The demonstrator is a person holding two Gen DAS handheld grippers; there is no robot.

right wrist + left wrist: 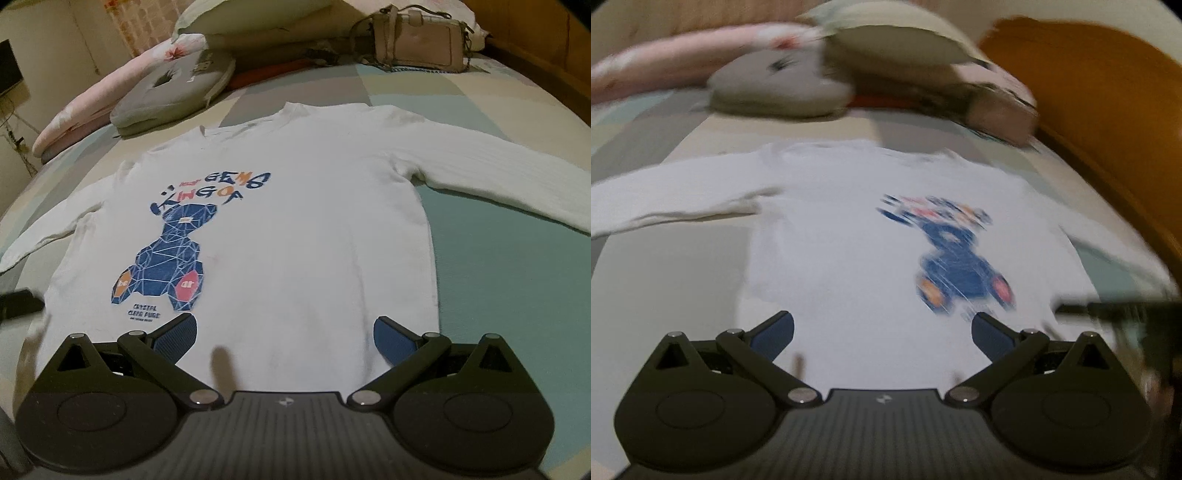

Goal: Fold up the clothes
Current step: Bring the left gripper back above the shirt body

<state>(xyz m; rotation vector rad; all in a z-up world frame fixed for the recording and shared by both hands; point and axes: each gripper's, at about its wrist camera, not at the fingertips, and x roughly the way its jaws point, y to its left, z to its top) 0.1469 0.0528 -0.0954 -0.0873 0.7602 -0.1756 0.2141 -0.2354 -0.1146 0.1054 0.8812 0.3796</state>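
A white shirt (280, 221) lay flat on the bed (517, 266), front up, sleeves spread to both sides, its blue bear print (166, 258) facing up. The right gripper (284, 332) hung over the hem, fingers spread and empty. The left gripper (882, 332) (its view blurred) was likewise spread wide above the hem. Pillows (122, 88) and a bag (417, 40) sat beyond the collar.

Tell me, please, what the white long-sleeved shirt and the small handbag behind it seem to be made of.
The white long-sleeved shirt with a blue bear print looks like soft matte knit, probably cotton: fine ribs run along its sleeve. The pale beige handbag looks like smooth leather or imitation leather, with stiff panels and a slight sheen.
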